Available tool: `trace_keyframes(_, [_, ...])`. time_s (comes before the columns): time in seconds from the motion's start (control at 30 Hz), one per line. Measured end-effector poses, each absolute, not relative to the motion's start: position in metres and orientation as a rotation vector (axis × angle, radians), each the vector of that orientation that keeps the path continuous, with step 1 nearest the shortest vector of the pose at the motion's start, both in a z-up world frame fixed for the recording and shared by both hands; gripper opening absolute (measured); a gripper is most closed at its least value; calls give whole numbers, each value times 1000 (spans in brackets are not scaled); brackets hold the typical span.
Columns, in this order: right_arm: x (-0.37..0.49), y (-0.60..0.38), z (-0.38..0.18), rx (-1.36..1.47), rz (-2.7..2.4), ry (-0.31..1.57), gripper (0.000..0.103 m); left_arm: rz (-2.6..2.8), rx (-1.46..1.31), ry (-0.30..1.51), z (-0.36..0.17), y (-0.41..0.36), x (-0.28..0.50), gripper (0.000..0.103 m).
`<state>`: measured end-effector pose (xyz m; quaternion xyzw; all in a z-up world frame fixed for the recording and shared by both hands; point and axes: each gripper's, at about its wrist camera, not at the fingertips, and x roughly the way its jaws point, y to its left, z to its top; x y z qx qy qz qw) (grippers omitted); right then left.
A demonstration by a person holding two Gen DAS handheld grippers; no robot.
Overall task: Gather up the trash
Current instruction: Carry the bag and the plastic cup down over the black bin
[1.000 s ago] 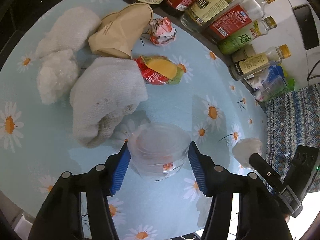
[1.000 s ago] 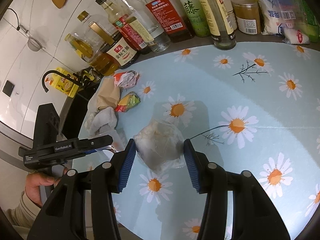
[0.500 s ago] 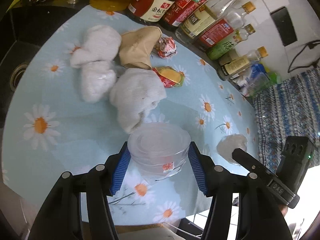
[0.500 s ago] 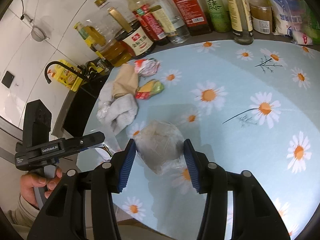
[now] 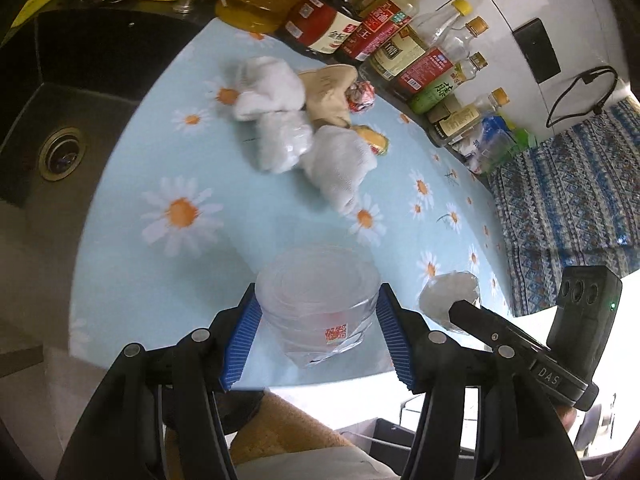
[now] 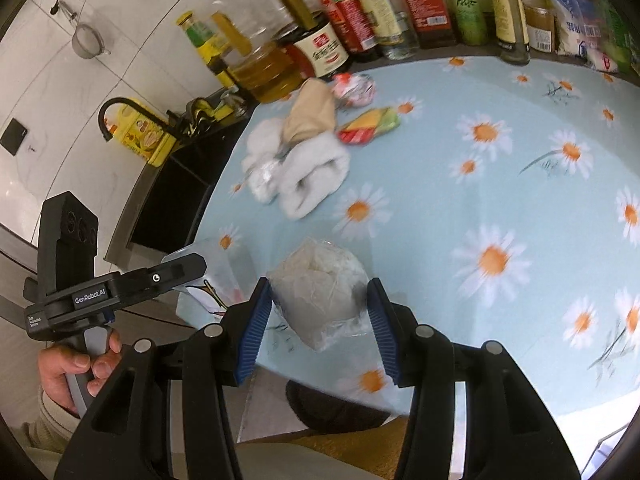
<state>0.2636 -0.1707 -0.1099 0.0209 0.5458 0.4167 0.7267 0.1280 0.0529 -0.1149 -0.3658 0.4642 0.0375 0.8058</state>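
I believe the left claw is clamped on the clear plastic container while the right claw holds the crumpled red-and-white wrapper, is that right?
Not quite. The left claw is indeed clamped on the clear plastic container, but the right claw holds a crumpled clear plastic bag, as the right wrist view shows. The crumpled red-and-white wrapper lies on the daisy-print tablecloth by the bottles.

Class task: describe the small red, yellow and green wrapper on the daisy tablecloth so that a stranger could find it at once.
Start at the row of sauce bottles along the back of the daisy tablecloth, then drop to the trash pile in front. The wrapper lies flat at that pile's right edge. It alone is striped red, yellow and green; its neighbours are white cloths, tan paper and a crumpled red-and-white ball.
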Motion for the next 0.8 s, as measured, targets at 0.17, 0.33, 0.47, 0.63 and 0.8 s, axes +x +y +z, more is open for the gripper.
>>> trace_keyframes(0.17, [229,-161,-112,39,897,1205,49,53,-784,997,-120,61,100,56])
trace_keyframes(0.33, [198,-158,-112,47,868,1206,49,10,-774,1013,-127,65,74,56])
trace_keyframes(0.47, [171,-156,-118,56,842,1219,49,-21,-764,1031,-134,64,58,56])
trace_keyframes(0.63, [143,-155,-128,70,813,1249,49,-49,-754,1058,-143,65,39,56])
trace_keyframes(0.8, [125,-152,-140,73,796,1281,50,-61,-741,1088,-151,63,26,56])
